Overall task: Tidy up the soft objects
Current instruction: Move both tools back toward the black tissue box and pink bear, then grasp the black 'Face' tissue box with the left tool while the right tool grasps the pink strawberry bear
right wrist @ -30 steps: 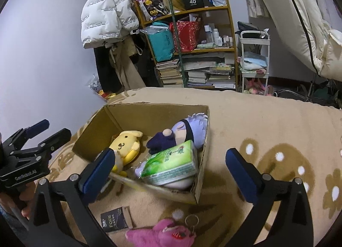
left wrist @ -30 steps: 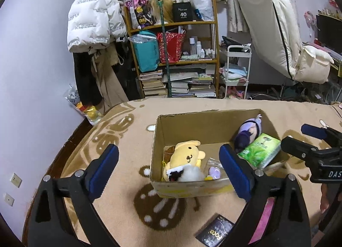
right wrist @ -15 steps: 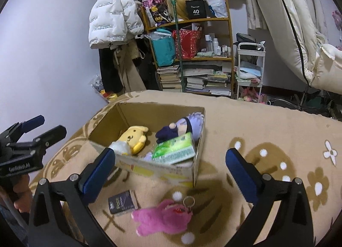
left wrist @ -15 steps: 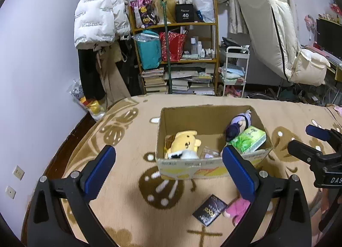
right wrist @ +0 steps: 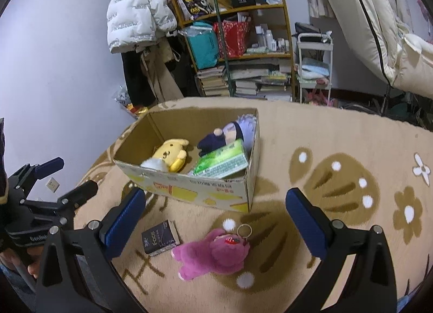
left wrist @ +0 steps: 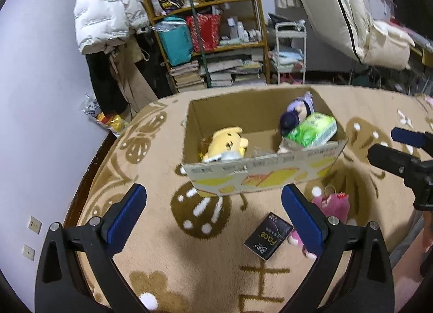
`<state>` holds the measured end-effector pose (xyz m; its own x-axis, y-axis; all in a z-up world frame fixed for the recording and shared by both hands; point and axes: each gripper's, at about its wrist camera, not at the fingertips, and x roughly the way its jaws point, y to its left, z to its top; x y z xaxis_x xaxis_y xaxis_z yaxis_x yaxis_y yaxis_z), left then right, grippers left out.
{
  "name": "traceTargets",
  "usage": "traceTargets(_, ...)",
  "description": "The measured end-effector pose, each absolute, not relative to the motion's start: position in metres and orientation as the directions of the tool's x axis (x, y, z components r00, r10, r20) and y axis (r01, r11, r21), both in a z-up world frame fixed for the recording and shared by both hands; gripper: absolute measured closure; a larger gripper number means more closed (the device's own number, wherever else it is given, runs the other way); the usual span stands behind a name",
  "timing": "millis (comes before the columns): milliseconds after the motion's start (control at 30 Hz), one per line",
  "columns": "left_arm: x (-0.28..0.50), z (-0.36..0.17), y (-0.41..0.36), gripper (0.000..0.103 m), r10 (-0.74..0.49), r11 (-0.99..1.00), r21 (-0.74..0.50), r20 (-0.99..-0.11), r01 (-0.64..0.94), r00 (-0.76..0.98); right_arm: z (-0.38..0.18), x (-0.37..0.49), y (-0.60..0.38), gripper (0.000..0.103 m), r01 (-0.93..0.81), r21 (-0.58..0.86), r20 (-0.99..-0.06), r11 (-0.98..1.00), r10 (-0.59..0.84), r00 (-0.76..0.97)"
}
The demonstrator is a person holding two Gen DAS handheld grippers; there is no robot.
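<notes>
Right wrist view: the pink plush (right wrist: pixel 213 252) lies on the rug just in front of the box (right wrist: pixel 189 188), long axis slanting leftward, between the spread, empty right gripper (right wrist: pixel 213 221); left gripper (left wrist: pixel 213 218), likewise spread, sits farther.

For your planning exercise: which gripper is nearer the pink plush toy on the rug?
Right. The right gripper hangs open just above the pink plush toy; the left gripper sits open further to its left.
</notes>
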<state>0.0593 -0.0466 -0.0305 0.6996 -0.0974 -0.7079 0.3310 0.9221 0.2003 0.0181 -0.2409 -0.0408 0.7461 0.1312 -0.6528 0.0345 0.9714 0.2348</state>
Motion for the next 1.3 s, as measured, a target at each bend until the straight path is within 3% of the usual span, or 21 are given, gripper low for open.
traceTargets(600,0.085,-0.093,-0.065,0.004,-0.087,0.876,0.182,-0.850,0.446,0.519,-0.097,0.045,-0.246,0.000,0.102,0.306,-0.792,0.947,0.194,0.579)
traceTargets(1300,0.096,-0.149,-0.090,0.004,-0.061,0.811,0.172,-0.925,0.558,0.374,-0.137,0.066,-0.249,0.000,0.167,0.335,-0.860,0.927,0.229,0.457)
